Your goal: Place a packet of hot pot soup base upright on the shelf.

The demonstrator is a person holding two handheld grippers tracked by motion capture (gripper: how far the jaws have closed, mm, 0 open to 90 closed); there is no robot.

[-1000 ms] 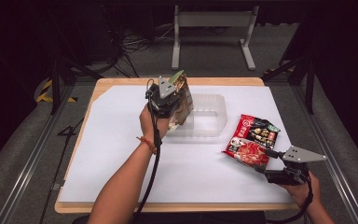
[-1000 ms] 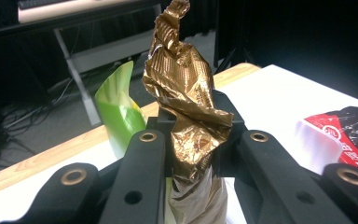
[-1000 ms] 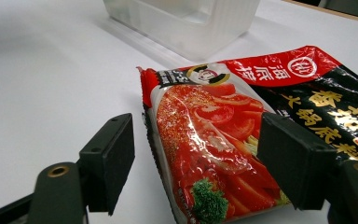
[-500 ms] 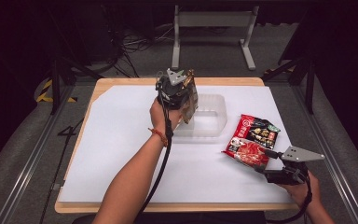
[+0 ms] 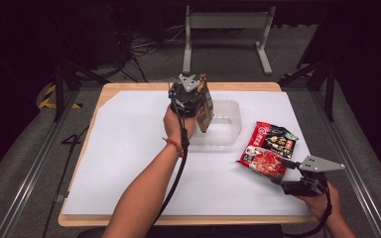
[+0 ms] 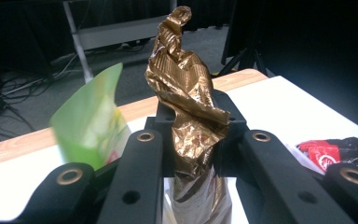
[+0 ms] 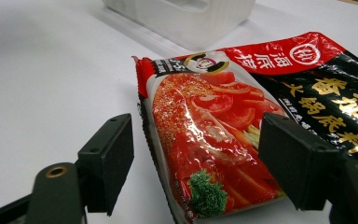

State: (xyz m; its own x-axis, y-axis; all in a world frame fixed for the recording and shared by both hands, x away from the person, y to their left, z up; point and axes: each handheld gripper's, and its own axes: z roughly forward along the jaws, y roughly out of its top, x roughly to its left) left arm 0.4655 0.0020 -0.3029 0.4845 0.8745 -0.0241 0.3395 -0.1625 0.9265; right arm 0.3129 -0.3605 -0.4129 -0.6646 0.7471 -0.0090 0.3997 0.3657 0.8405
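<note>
Blurred green-yellow plastic packet, left of frame, print unreadable. Crinkled gold foil packet btm hidden behind jaws. Red-black glossy sauce pouch cut off at right edge.

The crumpled gold foil packet stands upright above the clear plastic tub; the red sauce pouch lies flat beside that tub.

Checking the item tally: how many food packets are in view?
3. A gold packet clamped in the left gripper, a green packet beside it, and a red packet flat on the table by the right gripper. The bin may hide more.
</note>
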